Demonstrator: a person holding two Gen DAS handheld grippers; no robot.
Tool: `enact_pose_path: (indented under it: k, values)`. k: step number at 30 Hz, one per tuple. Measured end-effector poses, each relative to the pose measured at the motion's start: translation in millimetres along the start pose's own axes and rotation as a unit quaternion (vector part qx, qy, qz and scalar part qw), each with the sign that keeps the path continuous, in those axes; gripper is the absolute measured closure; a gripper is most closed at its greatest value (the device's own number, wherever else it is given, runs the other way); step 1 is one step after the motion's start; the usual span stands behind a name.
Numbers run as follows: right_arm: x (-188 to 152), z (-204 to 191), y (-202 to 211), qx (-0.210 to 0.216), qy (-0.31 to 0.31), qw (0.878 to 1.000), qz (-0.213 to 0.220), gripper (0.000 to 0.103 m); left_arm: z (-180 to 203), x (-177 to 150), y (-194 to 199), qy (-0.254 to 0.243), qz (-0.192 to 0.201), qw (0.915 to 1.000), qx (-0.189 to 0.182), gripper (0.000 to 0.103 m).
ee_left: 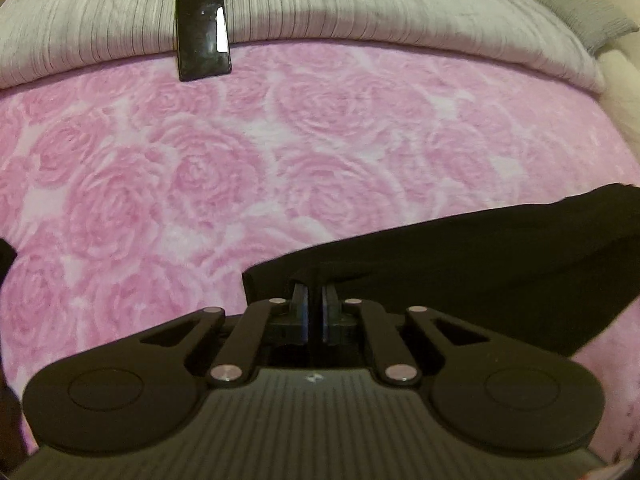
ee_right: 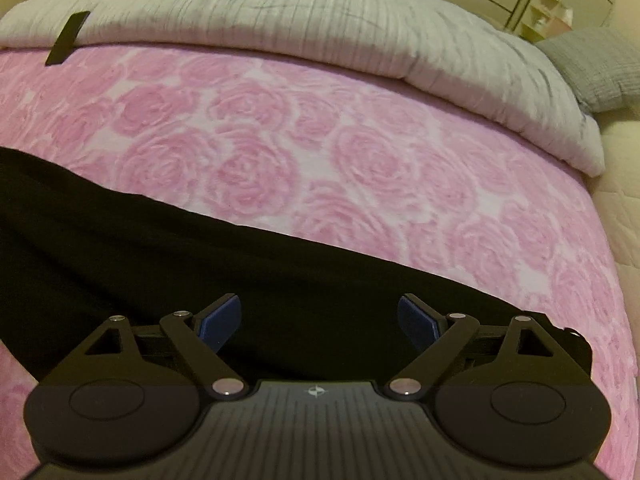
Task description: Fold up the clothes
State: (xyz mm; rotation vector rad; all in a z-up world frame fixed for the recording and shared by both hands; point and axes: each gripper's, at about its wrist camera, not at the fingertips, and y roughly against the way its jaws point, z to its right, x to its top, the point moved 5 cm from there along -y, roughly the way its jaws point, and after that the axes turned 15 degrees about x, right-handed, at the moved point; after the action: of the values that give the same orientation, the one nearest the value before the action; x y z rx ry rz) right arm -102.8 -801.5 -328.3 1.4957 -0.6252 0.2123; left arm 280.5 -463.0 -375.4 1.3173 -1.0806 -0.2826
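Nearest, the left claw [ee_left: 315, 292] is pinching the black garment [ee_left: 460, 264] at its corner edge, prob. to lift it for a fold. The right claw [ee_right: 320, 320] is hovering spread wide over the garment, gripping nothing. Garment is lying on the pink rose blanket [ee_left: 200, 168]; beyond it, a phone [ee_left: 204, 36] is leaning against a grey duvet [ee_left: 360, 4].

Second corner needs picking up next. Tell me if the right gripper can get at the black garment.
Probably yes: the right gripper is open directly over the black garment, with nothing between them. The left gripper already pinches its corner.

Pink rose blanket [ee_left: 200, 168], grey striped duvet [ee_left: 320, 4], black phone [ee_left: 203, 35], grey pillow [ee_right: 596, 68]
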Motion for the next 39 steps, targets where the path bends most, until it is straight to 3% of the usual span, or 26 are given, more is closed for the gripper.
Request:
enact_pose_path:
  k: [4, 9, 15, 18, 21, 25, 28, 33, 36, 39]
  values:
    - [-2.0, 2.0, -2.9, 0.0, 0.004, 1.0, -0.011, 0.015, 3.2, 2.5, -15.1, -0.003, 0.001, 0.9999, 0.013, 0.097]
    - [-14.5, 29.4, 0.1, -0.016, 0.024, 0.999, -0.021, 0.015, 10.2, 4.8, 21.8, -0.016, 0.032, 0.9991, 0.023, 0.099]
    - [-47.4, 110.1, -1.9, -0.1, 0.09, 0.989, -0.056, 0.015, 21.5, -6.3, 78.3, -0.014, 0.015, 0.9983, 0.054, 0.098]
    - [-59.8, 162.7, 1.5, -0.092, 0.032, 0.994, -0.049, 0.015, 38.3, -11.3, 130.0, -0.013, 0.003, 0.9972, 0.074, 0.098]
    - [-65.1, 188.4, -3.2, -0.07, 0.007, 0.997, -0.038, 0.015, 56.2, -9.3, 200.1, -0.02, 0.003, 0.9946, 0.102, 0.098]
    - [-70.0, 188.8, -11.8, -0.047, 0.032, 0.998, -0.031, 0.015, 63.7, 14.3, 259.3, -0.036, 0.019, 0.9882, 0.148, 0.098]
    - [-66.0, 189.2, -12.5, -0.037, 0.029, 0.999, -0.024, 0.015, 51.4, 34.7, 223.3, -0.032, 0.025, 0.9853, 0.166, 0.098]
    - [-60.6, 187.7, -8.6, -0.04, 0.042, 0.998, -0.019, 0.015, 46.1, 29.5, 82.1, -0.055, -0.017, 0.9831, 0.174, 0.098]
    - [-60.3, 182.6, -9.8, -0.043, 0.089, 0.995, -0.033, 0.015, 44.9, 13.4, 14.0, -0.05, -0.048, 0.9811, 0.181, 0.098]
    - [-61.6, 176.5, -13.0, -0.045, 0.149, 0.986, -0.055, 0.016, 44.4, -1.3, -19.4, -0.034, -0.056, 0.98, 0.188, 0.098]
